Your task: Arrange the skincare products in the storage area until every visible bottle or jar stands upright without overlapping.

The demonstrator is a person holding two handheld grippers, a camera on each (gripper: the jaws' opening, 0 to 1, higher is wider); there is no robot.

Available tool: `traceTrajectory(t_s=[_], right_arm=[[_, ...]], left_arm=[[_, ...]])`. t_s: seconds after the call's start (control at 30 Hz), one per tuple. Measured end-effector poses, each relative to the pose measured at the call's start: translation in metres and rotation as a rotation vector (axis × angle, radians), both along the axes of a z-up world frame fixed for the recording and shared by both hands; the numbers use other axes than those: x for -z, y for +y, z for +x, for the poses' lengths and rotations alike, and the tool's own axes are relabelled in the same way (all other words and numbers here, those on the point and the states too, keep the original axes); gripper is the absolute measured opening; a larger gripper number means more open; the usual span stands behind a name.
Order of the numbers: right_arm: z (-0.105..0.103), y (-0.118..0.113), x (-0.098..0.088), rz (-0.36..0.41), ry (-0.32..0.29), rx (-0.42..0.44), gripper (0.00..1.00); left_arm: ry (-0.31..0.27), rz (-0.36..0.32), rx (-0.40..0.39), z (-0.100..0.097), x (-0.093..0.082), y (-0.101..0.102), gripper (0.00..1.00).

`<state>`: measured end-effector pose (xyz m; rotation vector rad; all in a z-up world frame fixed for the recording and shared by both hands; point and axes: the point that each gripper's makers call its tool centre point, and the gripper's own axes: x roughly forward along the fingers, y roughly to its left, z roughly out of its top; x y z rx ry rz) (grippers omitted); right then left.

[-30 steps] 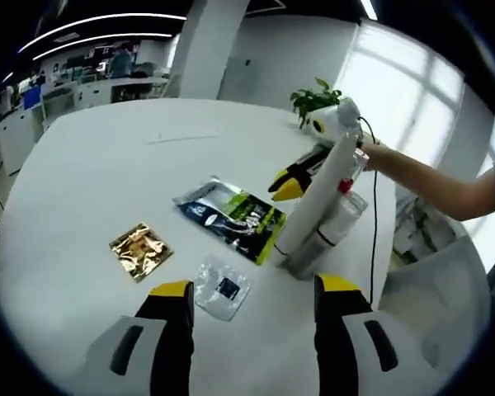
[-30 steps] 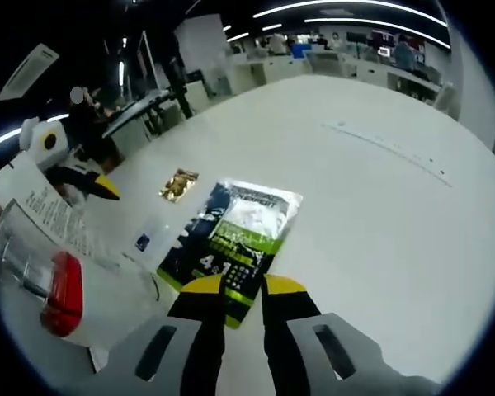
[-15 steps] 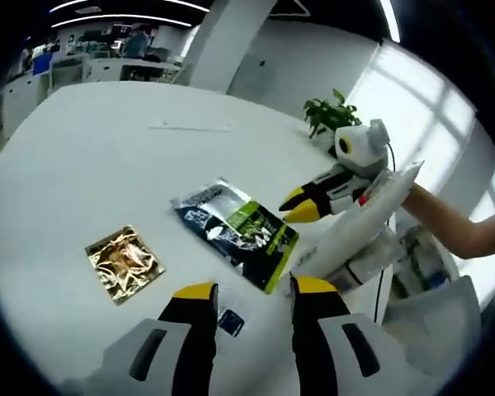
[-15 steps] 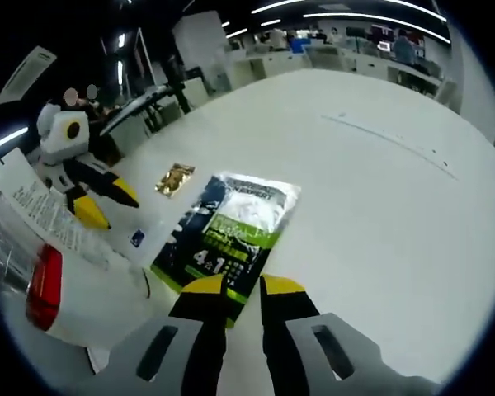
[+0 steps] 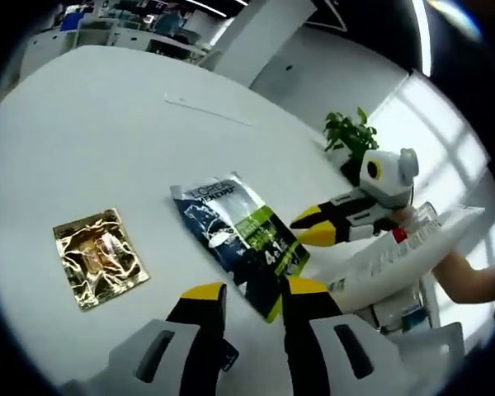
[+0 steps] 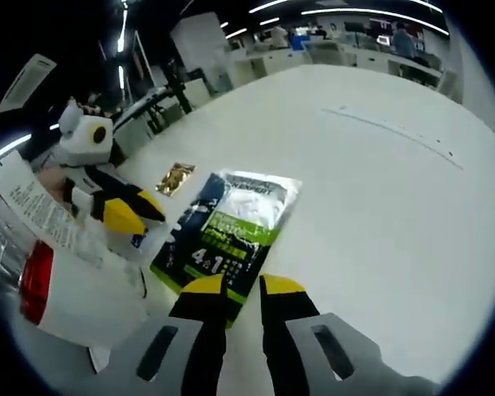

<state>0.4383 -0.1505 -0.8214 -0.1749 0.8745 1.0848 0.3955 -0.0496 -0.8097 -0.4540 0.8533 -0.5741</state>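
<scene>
- My right tongs [image 6: 233, 286] sit nearly together, empty, at the near edge of the green sachet [image 6: 231, 227] flat on the desk [image 6: 379, 198].
- My left tongs [image 5: 256, 290], narrowly apart, hover over it; I judge they mean to pin it.
- The tube [image 6: 62, 280] leans near left, not upright.
- The gold sachet [image 5: 97, 256] lies apart.

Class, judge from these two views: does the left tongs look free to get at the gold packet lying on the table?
Probably yes. The gold packet lies flat on the white table with bare surface around it, to one side of the left tongs, and nothing stands between them. The dark sachet lies apart from it.
</scene>
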Motion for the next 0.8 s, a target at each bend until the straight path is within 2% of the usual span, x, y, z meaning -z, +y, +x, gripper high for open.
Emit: traceTrajectory(t_s=[0.47, 0.6, 0.67, 0.77, 0.8], right_arm=[[0.002, 0.002, 0.004, 0.026, 0.042, 0.015, 0.14], [0.001, 0.005, 0.004, 0.062, 0.085, 0.032, 0.13], [0.002, 0.005, 0.005, 0.087, 0.117, 0.058, 0.11], [-0.004, 0.007, 0.006, 0.147, 0.199, 0.087, 0.09], [-0.005, 0.007, 0.006, 0.150, 0.200, 0.093, 0.08]], left_arm=[[0.038, -0.031, -0.035, 0.003, 0.006, -0.010, 0.19], [0.041, -0.042, -0.040, 0.005, 0.007, -0.012, 0.18], [0.040, -0.041, -0.044, 0.005, 0.007, -0.012, 0.16], [0.053, -0.060, -0.051, 0.009, 0.010, -0.010, 0.15], [0.055, -0.065, -0.054, 0.009, 0.011, -0.010, 0.15]])
